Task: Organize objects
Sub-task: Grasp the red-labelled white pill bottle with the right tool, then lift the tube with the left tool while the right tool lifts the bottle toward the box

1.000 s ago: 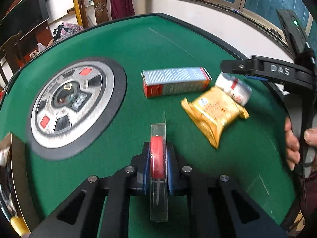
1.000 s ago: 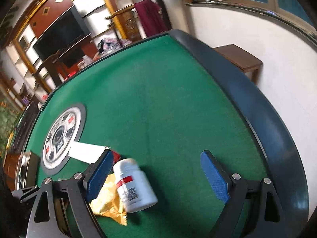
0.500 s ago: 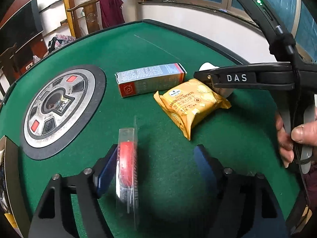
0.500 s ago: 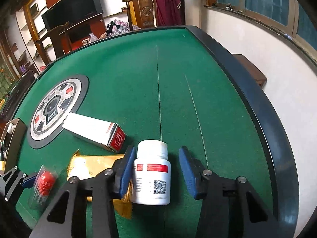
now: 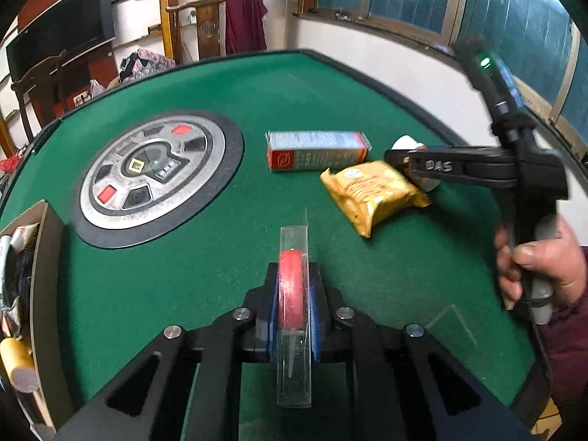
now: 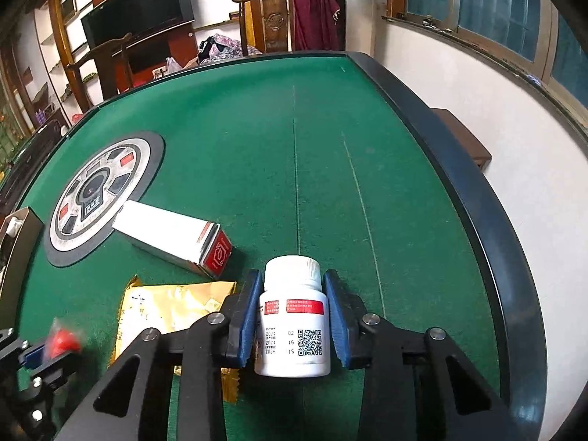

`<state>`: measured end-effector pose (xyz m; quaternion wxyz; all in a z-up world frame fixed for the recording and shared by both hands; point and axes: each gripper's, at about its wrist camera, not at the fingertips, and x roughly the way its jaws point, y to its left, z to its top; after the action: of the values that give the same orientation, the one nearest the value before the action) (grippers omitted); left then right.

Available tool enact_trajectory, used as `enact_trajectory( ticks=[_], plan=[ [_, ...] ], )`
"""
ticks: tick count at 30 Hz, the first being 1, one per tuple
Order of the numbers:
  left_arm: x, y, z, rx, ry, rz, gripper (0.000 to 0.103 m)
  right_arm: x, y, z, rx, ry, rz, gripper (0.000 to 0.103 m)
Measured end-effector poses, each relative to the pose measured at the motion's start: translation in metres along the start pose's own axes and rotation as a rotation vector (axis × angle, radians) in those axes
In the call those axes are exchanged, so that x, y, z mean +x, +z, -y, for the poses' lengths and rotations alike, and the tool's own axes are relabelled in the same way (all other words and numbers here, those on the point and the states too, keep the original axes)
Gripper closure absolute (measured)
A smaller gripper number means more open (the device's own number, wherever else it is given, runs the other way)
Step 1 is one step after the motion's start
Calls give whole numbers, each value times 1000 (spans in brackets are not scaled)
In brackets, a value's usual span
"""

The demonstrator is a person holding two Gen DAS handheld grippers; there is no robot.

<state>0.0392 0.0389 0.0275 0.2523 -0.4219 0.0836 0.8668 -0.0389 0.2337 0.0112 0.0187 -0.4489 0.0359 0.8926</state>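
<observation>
Now, starting at the far left, the cardboard box (image 5: 38,275) sits at the table's edge with odds and ends already in it, and I'd judge that is where things are headed. Beside it lies the round control dial (image 5: 154,174) set into the green table (image 5: 257,84). Moving right, the left gripper (image 5: 293,307) is clamped on the clear blister pack (image 5: 293,330) with its red piece inside; the pack stands on edge between the pads, its long axis running straight out along the fingers, and the jaws have just snapped closed on it. So the box lies to this gripper's left, and the left hand is plainly the nearer one for that drop. Further right, the long carton (image 5: 318,150) lies flat, crosswise, with the yellow snack packet (image 5: 375,193) near it. Then the right gripper (image 6: 293,316): its jaws have been closing and now press on both sides of the white pill bottle (image 6: 292,316), cap pointing away along the fingers, right beside the packet. That bottle has the whole table to cross.
</observation>
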Motion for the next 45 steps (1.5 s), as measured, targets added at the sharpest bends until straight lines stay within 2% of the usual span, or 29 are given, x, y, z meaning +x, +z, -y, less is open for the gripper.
enact_trajectory(
  ticks=[10, 15, 25, 33, 39, 45],
  plan=[
    [-47, -8, 21, 23, -27, 72, 90, -21, 4, 6, 38, 11, 101, 66],
    [-75, -19, 19, -11, -34, 103, 90, -30, 5, 2, 25, 8, 146, 66],
    [-127, -42, -17, -110, 14, 175, 90, -37, 2, -14, -17, -58, 204, 66],
    [-160, -64, -61, -217, 51, 228, 90, -53, -4, -36, -98, -136, 276, 66],
    [-175, -82, -93, -304, 71, 254, 90, -61, -16, -58, -145, -134, 259, 66],
    [-185, -102, -115, -348, 106, 275, 90, -74, -24, -89, -205, -108, 257, 66]
  ],
)
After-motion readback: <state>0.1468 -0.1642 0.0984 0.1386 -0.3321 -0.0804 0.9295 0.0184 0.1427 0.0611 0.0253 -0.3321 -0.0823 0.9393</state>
